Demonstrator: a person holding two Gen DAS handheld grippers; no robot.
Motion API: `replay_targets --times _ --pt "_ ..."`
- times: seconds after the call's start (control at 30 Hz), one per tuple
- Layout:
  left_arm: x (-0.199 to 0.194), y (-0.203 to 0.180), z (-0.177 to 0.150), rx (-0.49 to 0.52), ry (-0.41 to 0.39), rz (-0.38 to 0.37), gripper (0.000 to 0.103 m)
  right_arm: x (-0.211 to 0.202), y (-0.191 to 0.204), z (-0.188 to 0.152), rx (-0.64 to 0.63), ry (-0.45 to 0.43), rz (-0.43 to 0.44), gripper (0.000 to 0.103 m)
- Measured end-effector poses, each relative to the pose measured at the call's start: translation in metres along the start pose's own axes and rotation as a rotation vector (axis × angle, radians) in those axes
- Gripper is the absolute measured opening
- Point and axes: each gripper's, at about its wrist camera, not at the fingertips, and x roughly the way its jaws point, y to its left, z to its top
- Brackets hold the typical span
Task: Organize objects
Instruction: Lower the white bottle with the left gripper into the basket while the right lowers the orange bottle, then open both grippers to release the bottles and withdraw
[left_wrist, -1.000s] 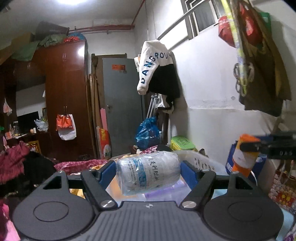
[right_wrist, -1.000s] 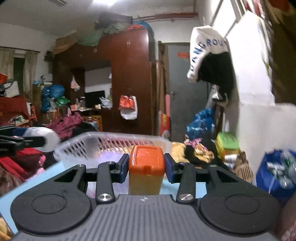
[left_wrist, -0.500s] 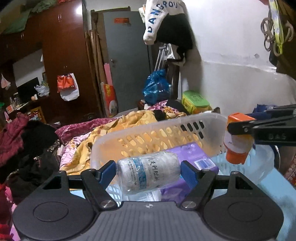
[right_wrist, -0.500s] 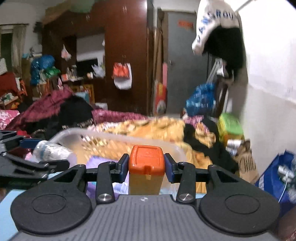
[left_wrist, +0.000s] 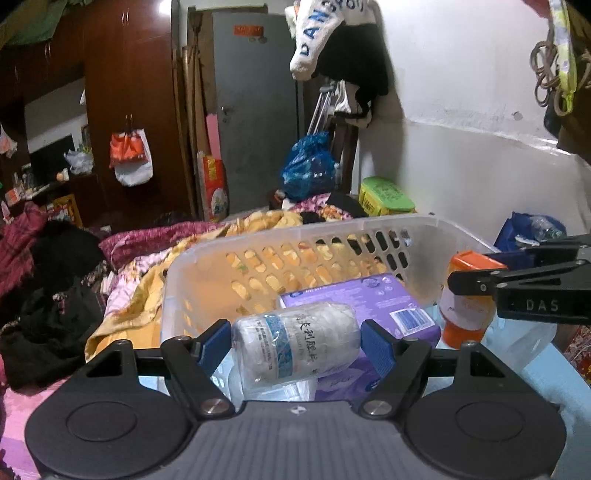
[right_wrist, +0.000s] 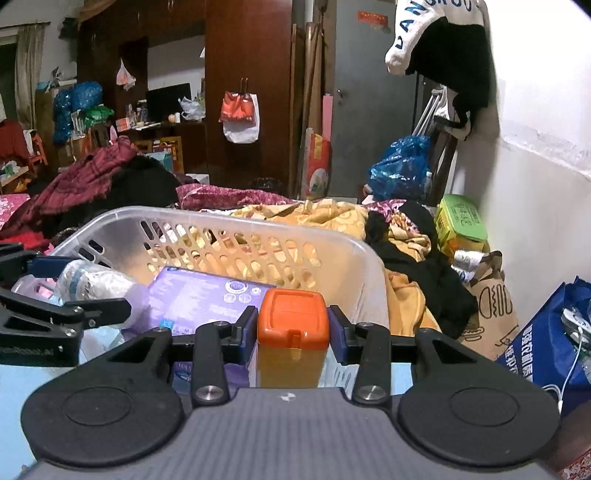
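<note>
My left gripper (left_wrist: 295, 345) is shut on a white wrapped roll (left_wrist: 297, 343) with blue print, held sideways over the near end of a translucent white basket (left_wrist: 258, 236). My right gripper (right_wrist: 292, 330) is shut on a yellow jar with an orange lid (right_wrist: 292, 334), held upright at the basket's (right_wrist: 207, 218) near right edge. The jar also shows in the left wrist view (left_wrist: 467, 295), and the roll in the right wrist view (right_wrist: 94, 284). A purple box (right_wrist: 207, 295) lies inside the basket.
The basket stands on a light blue surface (left_wrist: 565, 384). Behind it lies a bed piled with yellow bedding (right_wrist: 332, 218) and dark clothes (left_wrist: 55, 295). A white wall (left_wrist: 461, 166) is on the right, with a green box (right_wrist: 461, 221) and blue bag (right_wrist: 546, 339) below.
Both grippers have tilted down and moved toward the basket with their loads. The basket and purple box have come into fuller view beneath them.
</note>
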Motion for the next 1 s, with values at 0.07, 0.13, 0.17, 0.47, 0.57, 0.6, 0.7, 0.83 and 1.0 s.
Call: replay_targets --times 0.07,0.13,0.17,0.47,0.57,0.6,0.7,0.83,1.0 --pt "-0.007 0.001 -0.004 0.008 -0.027 0.008 0.08 -0.006 -0.003 -0.001 0.02 -0.021 0.017 0.049" --pt "-0.018 0.0 -0.01 0.012 -0.058 0.001 0.089 -0.021 -0.006 -0.003 0.031 -0.078 0.016 0.074" --pt "-0.024 -0.001 -0.014 0.013 -0.077 0.002 0.092 -0.031 -0.008 -0.004 0.031 -0.118 0.012 0.092" --pt "-0.082 0.001 -0.046 -0.049 -0.234 -0.03 0.103 -0.108 -0.039 -0.075 0.107 -0.312 0.127 0.103" --pt "-0.106 -0.003 -0.082 -0.076 -0.3 -0.08 0.103 -0.115 -0.048 -0.117 0.14 -0.314 0.175 0.103" --pt "-0.112 -0.003 -0.094 -0.081 -0.28 -0.093 0.103 -0.114 -0.05 -0.132 0.162 -0.311 0.179 0.103" --pt "-0.116 -0.006 -0.127 -0.102 -0.227 -0.138 0.103 -0.113 -0.05 -0.167 0.198 -0.291 0.187 0.103" --pt "-0.1 -0.022 -0.142 -0.047 -0.164 -0.119 0.1 -0.1 -0.048 -0.179 0.196 -0.251 0.192 0.103" --pt "-0.087 -0.033 -0.143 -0.036 -0.13 -0.158 0.093 -0.104 -0.044 -0.173 0.174 -0.272 0.182 0.103"
